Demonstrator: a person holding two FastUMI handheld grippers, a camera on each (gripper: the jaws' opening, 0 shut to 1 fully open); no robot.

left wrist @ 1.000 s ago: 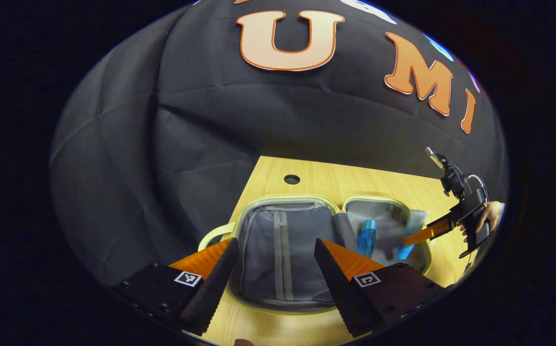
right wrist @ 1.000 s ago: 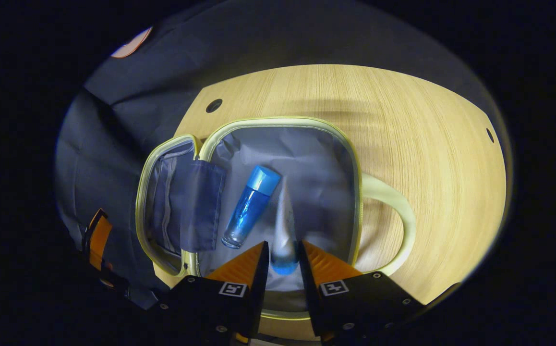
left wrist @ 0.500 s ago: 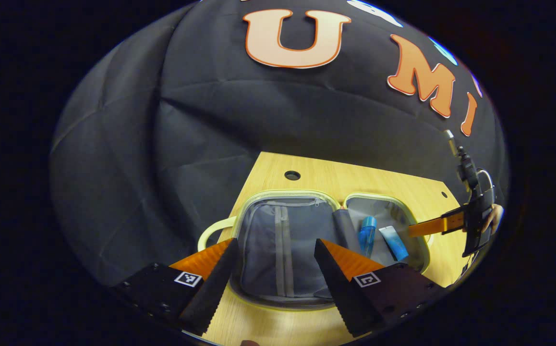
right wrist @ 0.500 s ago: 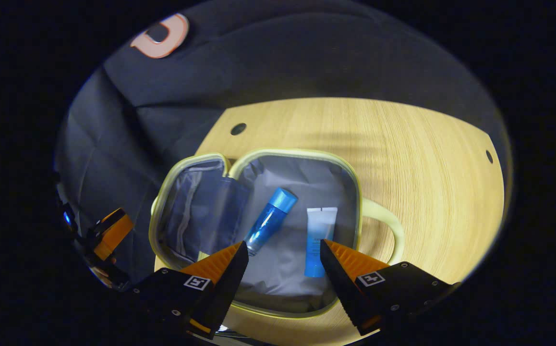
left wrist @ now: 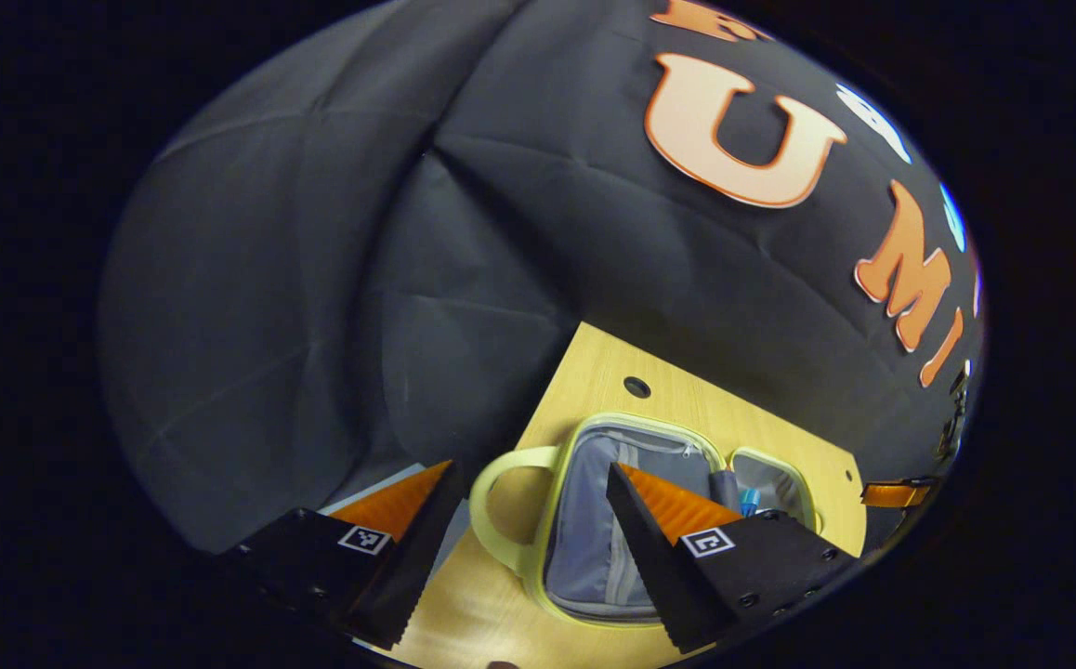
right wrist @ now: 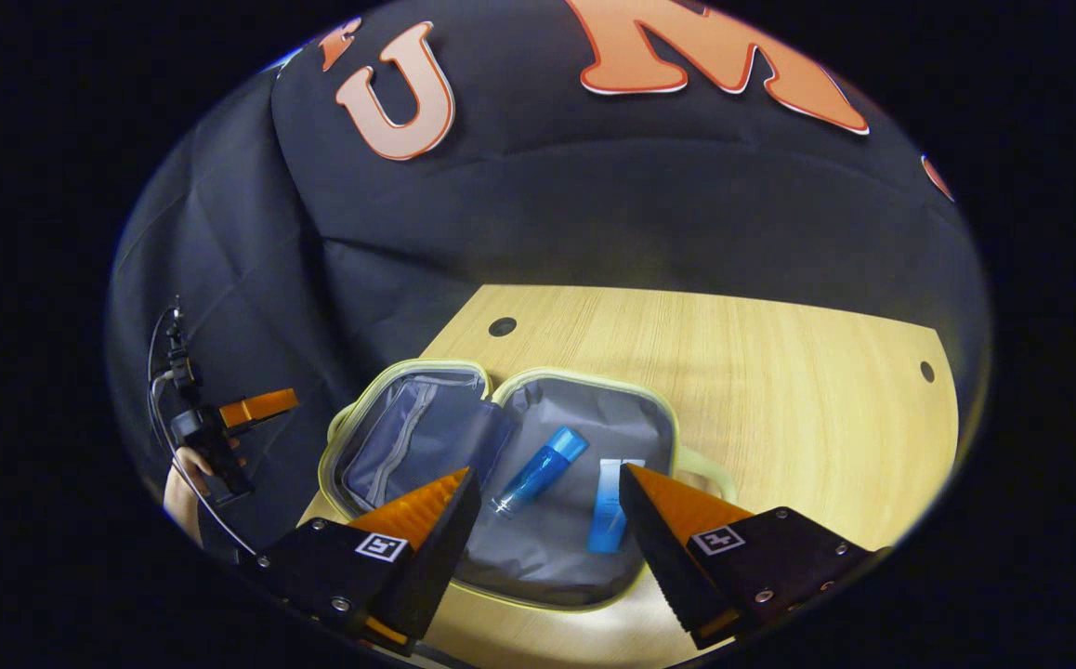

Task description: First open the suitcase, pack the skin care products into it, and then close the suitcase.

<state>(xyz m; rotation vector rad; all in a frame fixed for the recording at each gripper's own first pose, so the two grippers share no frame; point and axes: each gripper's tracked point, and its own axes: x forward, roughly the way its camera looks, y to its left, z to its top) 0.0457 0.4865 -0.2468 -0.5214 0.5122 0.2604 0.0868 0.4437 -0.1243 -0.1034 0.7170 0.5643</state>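
Right gripper view: wood table w/ 2 holes, black cloth wall; both tongs wide open, empty.

Wooden table, black cloth wall

no readable text, square coded markers on gripper fingers

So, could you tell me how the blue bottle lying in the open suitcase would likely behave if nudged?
The blue bottle looks round and lies on its side, so it would probably roll. The suitcase lining looks soft and creased, which may slow it. Its glossy surface could be slippery.
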